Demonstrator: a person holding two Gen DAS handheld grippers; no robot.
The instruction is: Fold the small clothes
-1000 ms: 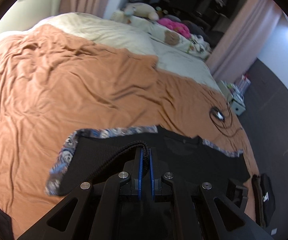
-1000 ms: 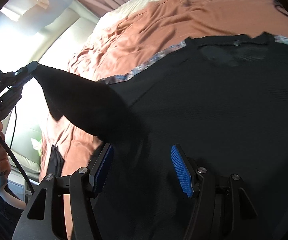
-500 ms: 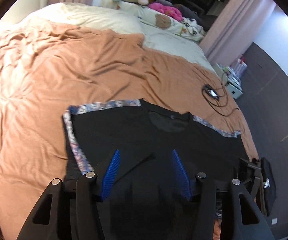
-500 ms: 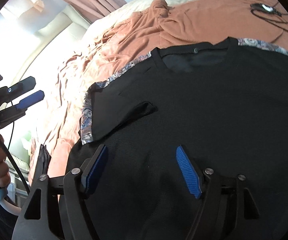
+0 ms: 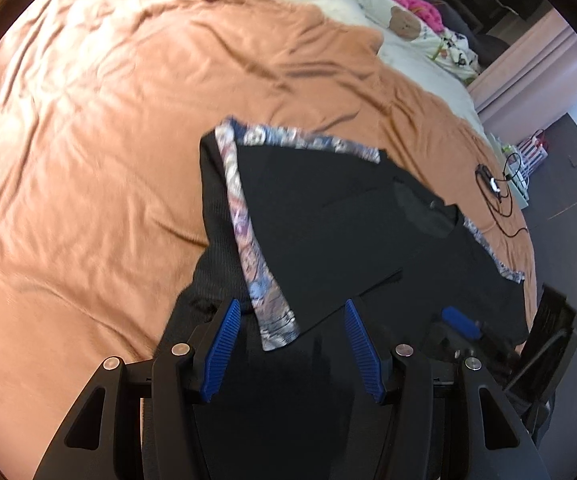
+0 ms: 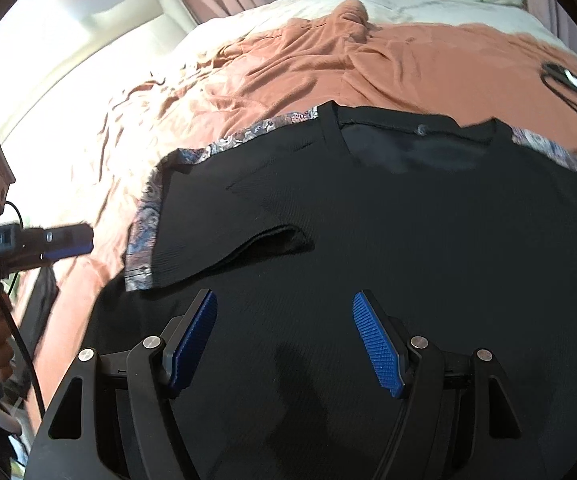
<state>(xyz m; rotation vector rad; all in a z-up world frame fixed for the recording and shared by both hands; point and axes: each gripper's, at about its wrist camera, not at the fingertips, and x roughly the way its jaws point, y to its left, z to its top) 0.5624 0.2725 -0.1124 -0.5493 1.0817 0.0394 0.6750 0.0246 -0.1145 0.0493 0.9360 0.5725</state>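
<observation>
Both spread wide, gripping nothing: left tongs and right tongs angled down over black shirt, spread ahead on orange bedspread, sleeve folded inward.

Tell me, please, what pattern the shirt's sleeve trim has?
Blue-grey paisley-like print trim on black shirt; clearest in left wrist view.

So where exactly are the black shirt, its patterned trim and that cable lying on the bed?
black shirt (image 6: pixel 408 240), right wrist view, middle of the body fabric.
patterned trim (image 5: pixel 248 240), left wrist view, strip along the folded sleeve edge.
cable (image 5: pixel 496 192), left wrist view, black loop on the orange cover.
</observation>
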